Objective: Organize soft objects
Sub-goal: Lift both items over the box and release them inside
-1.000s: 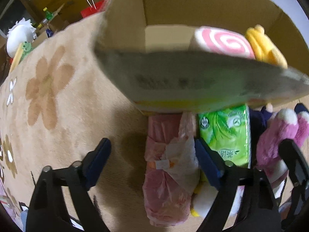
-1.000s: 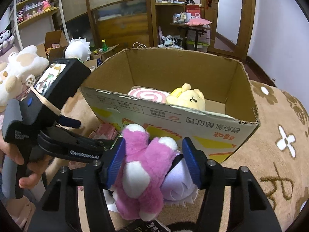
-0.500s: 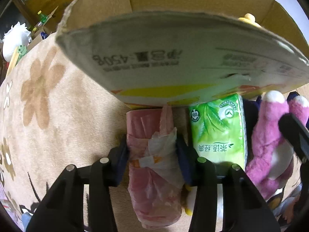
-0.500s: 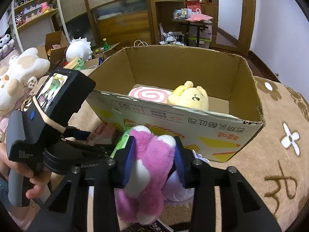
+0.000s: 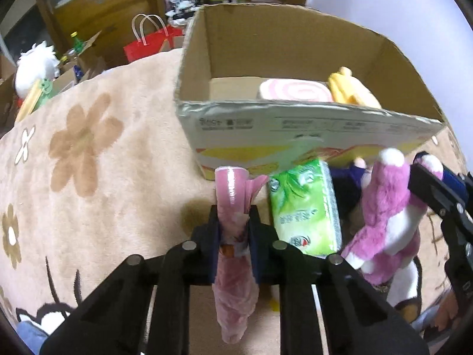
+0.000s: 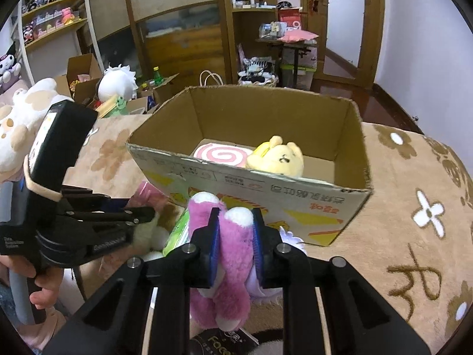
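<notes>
Beside cardboard box [image 5: 295, 127], crinkled pink bag [image 5: 235, 236], fluffy purple plush [image 6: 227, 254]

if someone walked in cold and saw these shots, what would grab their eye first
Probably the two grips up front: the left gripper shut on a pink bag, and the right gripper shut on a pink plush toy. Just behind them, an open cardboard box sits on the flowered rug, with a swirl cushion and a yellow plush inside.

Box wall [image 5: 295, 124] hides yellow plush [image 5: 348, 94] partly.
</notes>
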Demonstrator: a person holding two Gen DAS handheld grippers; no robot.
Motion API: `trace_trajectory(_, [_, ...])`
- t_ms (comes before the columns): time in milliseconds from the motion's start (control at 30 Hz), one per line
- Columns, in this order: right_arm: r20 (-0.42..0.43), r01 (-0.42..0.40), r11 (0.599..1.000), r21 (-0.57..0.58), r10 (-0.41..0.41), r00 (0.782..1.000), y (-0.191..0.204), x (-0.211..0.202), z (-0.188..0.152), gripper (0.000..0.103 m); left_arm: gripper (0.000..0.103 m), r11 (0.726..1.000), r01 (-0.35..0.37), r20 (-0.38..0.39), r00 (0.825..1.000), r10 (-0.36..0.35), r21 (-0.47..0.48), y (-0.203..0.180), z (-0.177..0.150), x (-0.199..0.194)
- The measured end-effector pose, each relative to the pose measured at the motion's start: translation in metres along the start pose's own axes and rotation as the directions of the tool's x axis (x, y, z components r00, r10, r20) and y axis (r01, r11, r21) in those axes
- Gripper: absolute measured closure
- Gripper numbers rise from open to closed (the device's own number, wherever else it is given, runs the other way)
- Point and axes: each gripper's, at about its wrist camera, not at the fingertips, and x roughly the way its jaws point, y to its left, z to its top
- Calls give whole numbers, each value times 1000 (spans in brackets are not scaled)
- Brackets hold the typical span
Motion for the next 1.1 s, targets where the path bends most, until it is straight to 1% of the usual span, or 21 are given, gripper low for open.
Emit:
trace_trajectory(100, [17, 11, 1000, 8, -11, 1000, -3, -9, 0, 83, 89, 1000, -6, 16, 1000, 6, 8, 2, -3, -5])
trace_trajectory(167, [32, 16, 1000, 14, -16, 999, -4, -16, 1, 83, 89, 1000, -16, 48, 999, 15, 19, 9, -9, -13])
trace_trajectory(200, [41, 20, 1000, 18, -21, 999, -5, -21, 2, 83, 89, 1000, -15, 64, 998, 14, 23, 6, -13, -22])
trace_trajectory(300, [72, 29, 999, 32, -31, 997, -7, -35, 4, 83, 89, 1000, -7, 110, 994, 7, 6, 7, -16, -38])
trace_trajectory(367, [91, 37, 999, 32, -40, 995, -9, -43, 5, 83, 89, 1000, 0, 150, 989, -1, 6, 7, -17, -52])
trace_trajectory(433, [113, 46, 998, 34, -50, 992, -10, -52, 7, 84, 89, 1000, -1, 202, 979, -2, 19, 4, -14, -67])
trace_trajectory(500, [133, 54, 998, 42, -59, 989, -11, -61, 10, 84, 89, 999, 3, 264, 964, -12, 32, 2, -14, -87])
trace_trajectory(533, [143, 58, 997, 46, -64, 988, -11, -65, 11, 84, 89, 999, 12, 299, 954, -23, 39, 1, -14, -100])
trace_trajectory(633, [176, 78, 996, 51, -86, 981, -12, -79, 14, 84, 89, 999, 26, 363, 931, -41, 46, 0, -11, -121])
trace_trajectory(733, [222, 119, 991, 56, -128, 967, -13, -92, 18, 84, 89, 998, 48, 420, 905, -63, 47, -2, -6, -142])
trace_trajectory(900, [282, 151, 987, 61, -162, 946, -15, -104, 33, 84, 89, 998, 17, 488, 872, -46, 64, -8, 11, -155])
trace_trajectory(1000, [312, 160, 985, 70, -174, 934, -17, -107, 44, 84, 88, 998, 3, 518, 855, -36, 66, -9, 24, -159])
trace_trajectory(1100, [341, 160, 984, 84, -179, 923, -22, -109, 56, 84, 88, 998, -16, 540, 841, -23, 66, -11, 37, -161])
